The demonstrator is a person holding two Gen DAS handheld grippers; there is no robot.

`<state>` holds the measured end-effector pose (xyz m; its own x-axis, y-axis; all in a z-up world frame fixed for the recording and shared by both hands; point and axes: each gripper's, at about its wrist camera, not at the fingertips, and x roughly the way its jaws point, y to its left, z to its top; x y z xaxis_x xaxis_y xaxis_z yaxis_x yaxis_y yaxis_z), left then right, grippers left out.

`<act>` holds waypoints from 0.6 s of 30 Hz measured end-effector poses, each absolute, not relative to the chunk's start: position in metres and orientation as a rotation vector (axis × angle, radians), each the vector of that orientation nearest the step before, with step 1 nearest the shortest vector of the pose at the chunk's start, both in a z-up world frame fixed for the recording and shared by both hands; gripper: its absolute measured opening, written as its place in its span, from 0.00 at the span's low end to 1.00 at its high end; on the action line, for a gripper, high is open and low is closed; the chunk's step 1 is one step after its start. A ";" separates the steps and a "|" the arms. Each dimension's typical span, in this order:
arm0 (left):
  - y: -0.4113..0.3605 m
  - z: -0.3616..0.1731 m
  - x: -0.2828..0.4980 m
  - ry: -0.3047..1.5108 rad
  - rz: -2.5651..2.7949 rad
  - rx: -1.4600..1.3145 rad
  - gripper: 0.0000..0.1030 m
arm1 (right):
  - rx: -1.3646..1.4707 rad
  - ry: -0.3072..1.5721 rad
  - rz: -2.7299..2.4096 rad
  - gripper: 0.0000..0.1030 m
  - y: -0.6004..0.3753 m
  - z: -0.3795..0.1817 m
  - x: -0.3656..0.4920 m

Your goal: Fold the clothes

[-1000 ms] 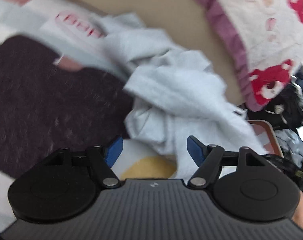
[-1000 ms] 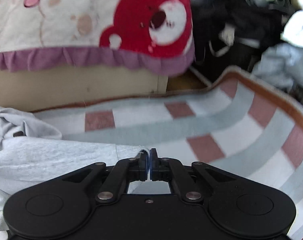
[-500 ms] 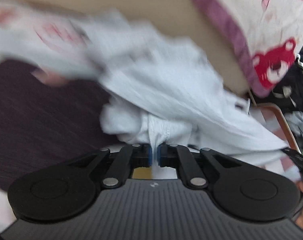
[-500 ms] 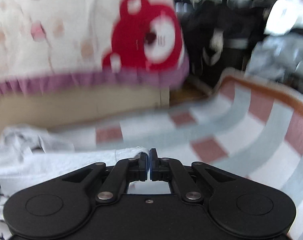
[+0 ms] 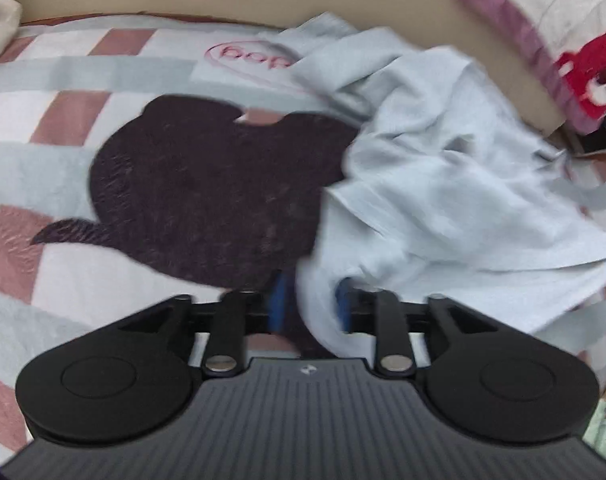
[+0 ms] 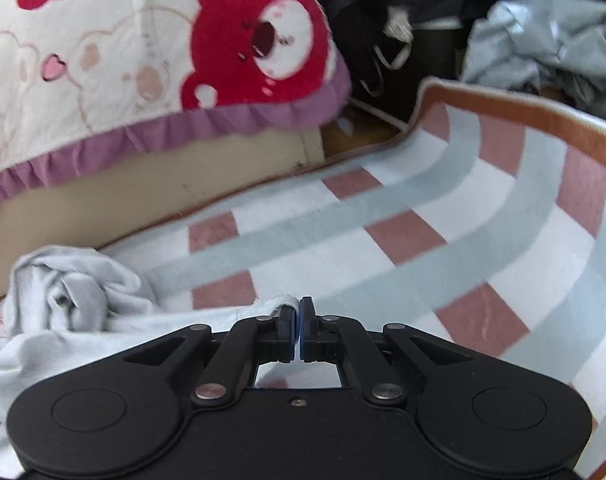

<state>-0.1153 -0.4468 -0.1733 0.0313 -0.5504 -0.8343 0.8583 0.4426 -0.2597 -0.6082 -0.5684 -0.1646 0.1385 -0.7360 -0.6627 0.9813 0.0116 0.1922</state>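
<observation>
A pale blue garment (image 5: 443, 184) lies crumpled on a checked blanket (image 5: 63, 140), partly over a dark bear-shaped patch (image 5: 207, 200). My left gripper (image 5: 309, 304) is at the garment's near edge, its blue pads apart with a thick fold of the cloth between them. In the right wrist view the same garment (image 6: 75, 300) stretches in from the left. My right gripper (image 6: 297, 320) is shut on a corner of it, which pokes out over the left fingertip above the blanket (image 6: 423, 240).
A quilt with red bears and a purple frill (image 6: 143, 60) hangs over a beige bed side (image 6: 103, 200) behind the blanket. Beyond the blanket's brown border lie a dark heap of clothes (image 6: 423, 8) and grey garments (image 6: 543, 40).
The left gripper shut on a fold of the garment half a second ago, then pulled back; its pads now stand apart. The right gripper stayed shut on the corner and lifted slightly.
</observation>
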 end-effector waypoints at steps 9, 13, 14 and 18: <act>-0.458 -0.188 -0.131 1.058 -1.294 0.373 0.75 | 0.793 0.513 -1.424 0.18 -0.576 -0.197 -0.618; -0.469 -0.199 -0.136 1.116 -1.323 0.305 0.88 | 0.795 0.500 -1.394 0.18 -0.575 -0.205 -0.620; -0.470 -0.201 -0.137 1.104 -1.332 0.288 0.91 | 0.805 0.493 -1.388 0.18 -0.576 -0.207 -0.622; -0.473 -0.203 -0.143 1.012 -1.312 0.286 0.57 | 0.839 0.471 -1.392 0.27 -0.576 -0.212 -0.626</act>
<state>-0.1425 -0.4734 -0.2025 -0.0786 -0.6616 -0.7457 0.8893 0.2915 -0.3524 -0.6257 -0.5763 -0.2123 0.1543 -0.6619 -0.7335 0.9714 -0.0340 0.2351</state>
